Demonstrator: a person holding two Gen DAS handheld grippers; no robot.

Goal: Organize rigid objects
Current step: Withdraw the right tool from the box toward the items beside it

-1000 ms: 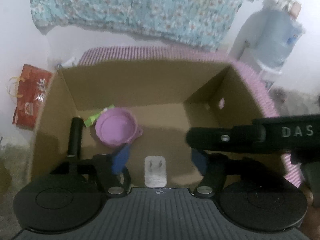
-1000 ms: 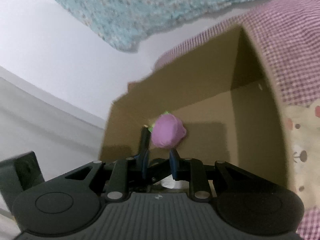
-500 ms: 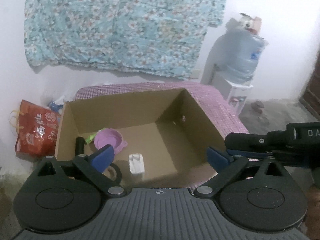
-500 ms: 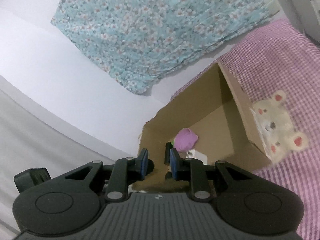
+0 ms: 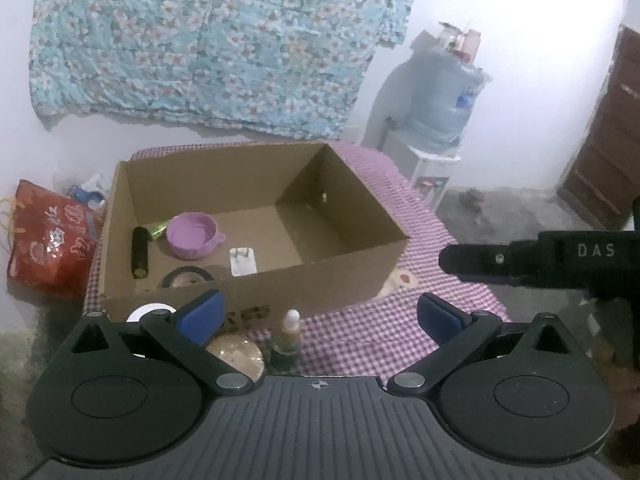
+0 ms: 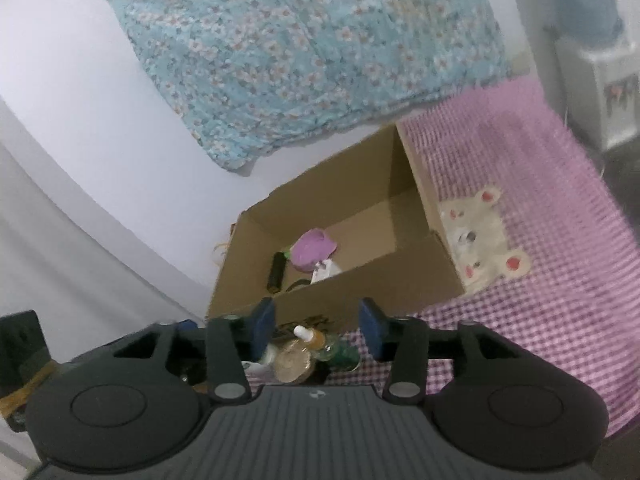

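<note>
Left wrist view:
Left gripper (image 5: 318, 316): jaws opening, wide, nothing between.
Box (image 5: 320, 280): at 12 o'clock on the checked cloth (image 5: 420, 216), holding a purple bowl (image 5: 192, 240), black tube (image 5: 140, 250), white charger (image 5: 242, 261).
Dropper bottle (image 5: 289, 338): outside, at the box's 6 o'clock.

Right wrist view:
Right gripper (image 6: 318, 324): jaws opening, empty.
Box (image 6: 380, 292): at 12 o'clock.

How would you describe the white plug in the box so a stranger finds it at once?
Start at the cardboard box on the checked cloth. Against its near wall, right of the purple bowl, lies the plug. It is the only white, flat, square thing inside.
</note>
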